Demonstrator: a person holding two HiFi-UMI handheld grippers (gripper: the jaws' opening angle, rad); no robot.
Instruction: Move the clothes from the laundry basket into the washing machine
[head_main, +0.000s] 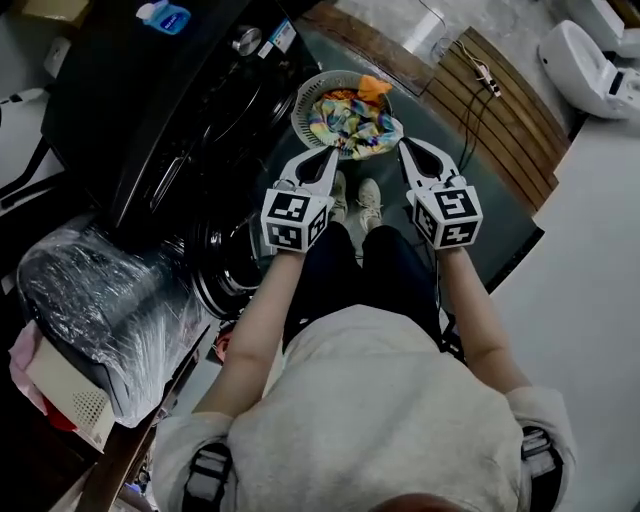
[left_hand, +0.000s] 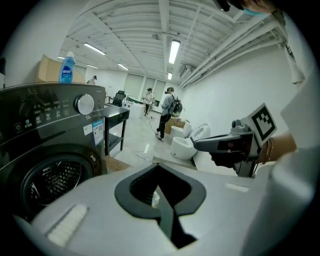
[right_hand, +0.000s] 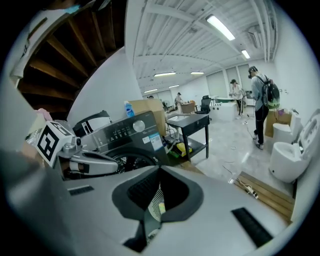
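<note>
Both grippers are fully closed right now and neither has anything in it. The left gripper (head_main: 328, 152) has its jaws pressed together at the tip with nothing clamped between them, and its own view shows just the dark pads meeting. It's the same for the right gripper (head_main: 404, 146): jaws together and empty. In its own view you can see a sliver of slatted basket wall and a bit of colourful fabric through the gap behind the tips, but that's background, not something held.

From the head view they're held side by side, pointing forward and down, with a marker cube on each. Their tips sit over the near rim of the laundry basket (head_main: 304, 104), one on each side. I can't tell whether either tip touches the rim or the fabric.

The clothes (head_main: 348, 122) are all in the basket, a bunched multicoloured heap with an orange piece (head_main: 375, 88) at the far edge. The basket is on the floor just ahead of the person's shoes (head_main: 368, 196). The dark washing machine (head_main: 170, 110) is just left of the basket, with a blue detergent bottle (head_main: 165, 16) on top.
</note>
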